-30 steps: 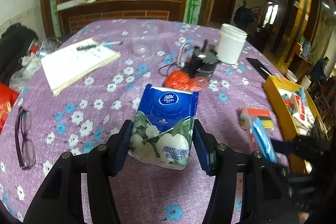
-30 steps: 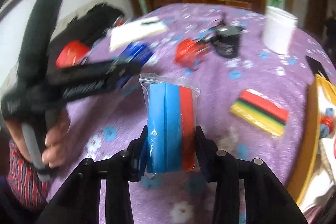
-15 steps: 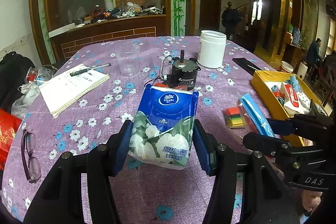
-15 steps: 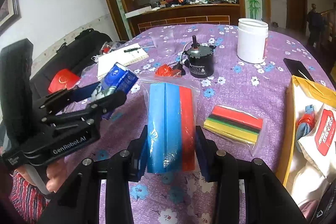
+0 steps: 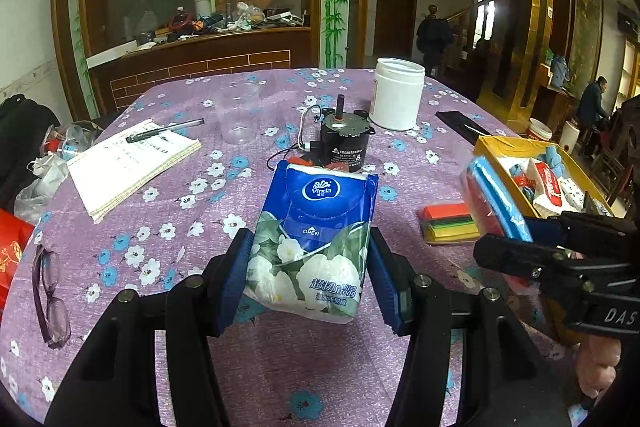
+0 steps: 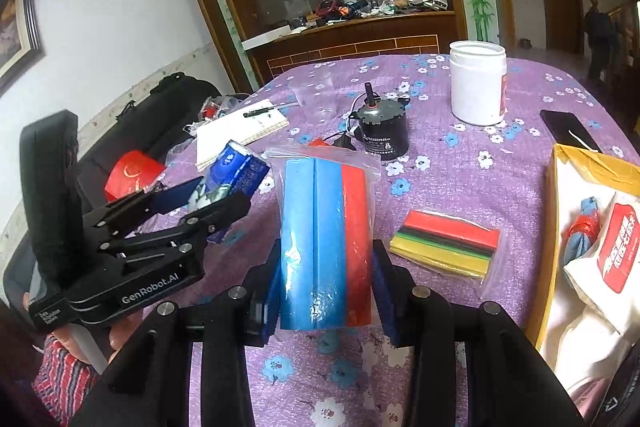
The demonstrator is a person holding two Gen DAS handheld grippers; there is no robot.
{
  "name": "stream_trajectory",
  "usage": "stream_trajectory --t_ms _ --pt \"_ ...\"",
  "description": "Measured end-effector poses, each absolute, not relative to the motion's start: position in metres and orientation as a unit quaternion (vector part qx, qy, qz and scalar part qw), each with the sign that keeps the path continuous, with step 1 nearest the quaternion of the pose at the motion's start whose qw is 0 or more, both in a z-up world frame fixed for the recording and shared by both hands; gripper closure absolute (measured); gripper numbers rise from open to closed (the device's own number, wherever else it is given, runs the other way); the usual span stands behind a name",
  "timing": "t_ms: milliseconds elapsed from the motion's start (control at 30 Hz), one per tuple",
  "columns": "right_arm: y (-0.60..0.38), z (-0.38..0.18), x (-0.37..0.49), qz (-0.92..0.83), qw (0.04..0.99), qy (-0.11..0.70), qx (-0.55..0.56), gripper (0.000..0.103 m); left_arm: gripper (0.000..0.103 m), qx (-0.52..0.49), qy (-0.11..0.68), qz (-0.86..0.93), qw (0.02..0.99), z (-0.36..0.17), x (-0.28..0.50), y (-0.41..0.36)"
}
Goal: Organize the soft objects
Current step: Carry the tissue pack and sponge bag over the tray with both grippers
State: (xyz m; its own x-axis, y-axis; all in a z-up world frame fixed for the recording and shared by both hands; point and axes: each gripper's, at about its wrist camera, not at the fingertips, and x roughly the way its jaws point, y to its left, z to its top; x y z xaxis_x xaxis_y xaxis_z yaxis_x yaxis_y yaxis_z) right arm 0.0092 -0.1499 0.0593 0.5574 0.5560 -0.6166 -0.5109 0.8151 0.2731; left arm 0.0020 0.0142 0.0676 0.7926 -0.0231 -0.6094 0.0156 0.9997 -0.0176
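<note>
My left gripper (image 5: 308,267) is shut on a blue and white tissue pack (image 5: 316,235) and holds it above the purple flowered tablecloth (image 5: 168,227). My right gripper (image 6: 326,287) is shut on a clear bag of blue and red foam blocks (image 6: 326,239), also lifted. That bag shows in the left wrist view (image 5: 492,203) at the right, and the tissue pack shows in the right wrist view (image 6: 236,167) at the left. A second bag of multicoloured foam strips (image 6: 446,243) lies on the cloth. A yellow box (image 5: 490,155) holding soft packs stands at the right.
A black motor (image 5: 346,143), a white jar (image 5: 396,99), a clear cup (image 5: 238,115), a notebook with a pen (image 5: 132,163), glasses (image 5: 48,291) and a black phone (image 6: 568,129) lie on the table. Bags sit off the left edge.
Both grippers rose and levelled with their loads still held. The right gripper swung toward the yellow box side, and the views steadied from blur.
</note>
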Motion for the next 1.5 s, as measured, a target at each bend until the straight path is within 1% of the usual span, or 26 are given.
stream_trajectory --t_ms 333,500,733,1033,1500 --pt "-0.176 0.074 0.003 0.293 0.885 0.355 0.076 0.062 0.048 -0.02 0.335 -0.028 0.942 0.07 0.003 0.011" --pt "-0.196 0.083 -0.006 0.285 0.888 0.347 0.094 0.062 0.048 -0.011 0.329 -0.031 0.944 0.079 -0.002 0.002" --pt "-0.228 0.096 -0.015 0.27 0.896 0.332 0.12 0.062 0.048 -0.024 0.331 -0.062 0.941 0.091 -0.004 -0.017" --pt "-0.278 0.109 -0.022 0.244 0.905 0.31 0.158 0.062 0.048 -0.018 0.344 -0.105 0.933 0.099 0.0 -0.064" --pt "-0.392 0.109 -0.028 0.161 0.916 0.284 0.232 0.062 0.048 0.027 0.346 -0.189 0.919 0.117 0.005 -0.17"
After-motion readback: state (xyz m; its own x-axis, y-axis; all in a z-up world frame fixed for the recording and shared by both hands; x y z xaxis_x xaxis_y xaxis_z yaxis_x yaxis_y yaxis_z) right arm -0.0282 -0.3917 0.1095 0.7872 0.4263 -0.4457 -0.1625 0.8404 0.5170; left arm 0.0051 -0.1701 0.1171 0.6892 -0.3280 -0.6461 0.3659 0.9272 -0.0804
